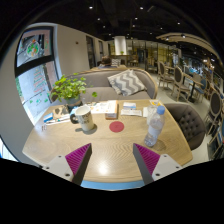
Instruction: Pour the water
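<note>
A clear plastic water bottle (pixel 155 125) with a pale blue tint stands upright on the round wooden table (pixel 100 150), ahead of my right finger. A white mug (pixel 84 118) with a dark rim stands ahead of my left finger, with a red coaster (pixel 117 127) on the table between mug and bottle. My gripper (pixel 112 160) hovers over the near part of the table, open, with only bare tabletop between its magenta pads (pixel 78 158). Both bottle and mug lie well beyond the fingertips.
A potted green plant (pixel 68 90) and papers or books (pixel 128 108) sit at the table's far side. Behind stands a grey sofa (pixel 120 85) with a patterned cushion. A dark round seat (pixel 188 122) is to the right, and chairs stand farther back.
</note>
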Motion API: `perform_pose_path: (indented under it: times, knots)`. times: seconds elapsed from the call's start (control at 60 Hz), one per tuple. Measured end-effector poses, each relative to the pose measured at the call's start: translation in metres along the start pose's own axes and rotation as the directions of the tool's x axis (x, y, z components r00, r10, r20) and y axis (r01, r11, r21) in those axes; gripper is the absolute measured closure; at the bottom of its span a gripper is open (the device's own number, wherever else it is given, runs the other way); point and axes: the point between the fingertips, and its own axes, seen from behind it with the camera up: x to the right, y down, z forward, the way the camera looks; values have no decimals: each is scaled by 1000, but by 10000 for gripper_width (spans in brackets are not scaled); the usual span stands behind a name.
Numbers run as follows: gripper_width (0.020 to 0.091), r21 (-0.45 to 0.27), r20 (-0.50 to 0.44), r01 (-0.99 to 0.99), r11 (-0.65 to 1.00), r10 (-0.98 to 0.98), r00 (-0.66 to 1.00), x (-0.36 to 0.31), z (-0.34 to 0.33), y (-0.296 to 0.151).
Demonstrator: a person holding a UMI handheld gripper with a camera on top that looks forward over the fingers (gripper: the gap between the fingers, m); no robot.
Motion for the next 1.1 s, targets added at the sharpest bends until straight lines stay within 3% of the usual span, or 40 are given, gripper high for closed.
perform_pose_path:
  times: [0.15,0.283,0.617,0.733,0.867,0.967,1.033,1.1]
  knots:
    - [259,-3,-68,-63,998,62,996,97,29,17]
    - [257,49,-116,-79,996,84,990,163,61,13]
    - [267,127,-73,-27,992,37,997,198,160,-17]
    - [360,137,-57,-4,991,12,998,192,182,-20]
    - [602,164,-63,19,986,-8,998,191,191,-23]
    - [633,183,-62,27,983,-16,998,189,192,-25]
    - [707,196,-71,40,980,-27,997,189,191,-25]
    - [732,203,-91,55,978,-37,995,191,191,-25]
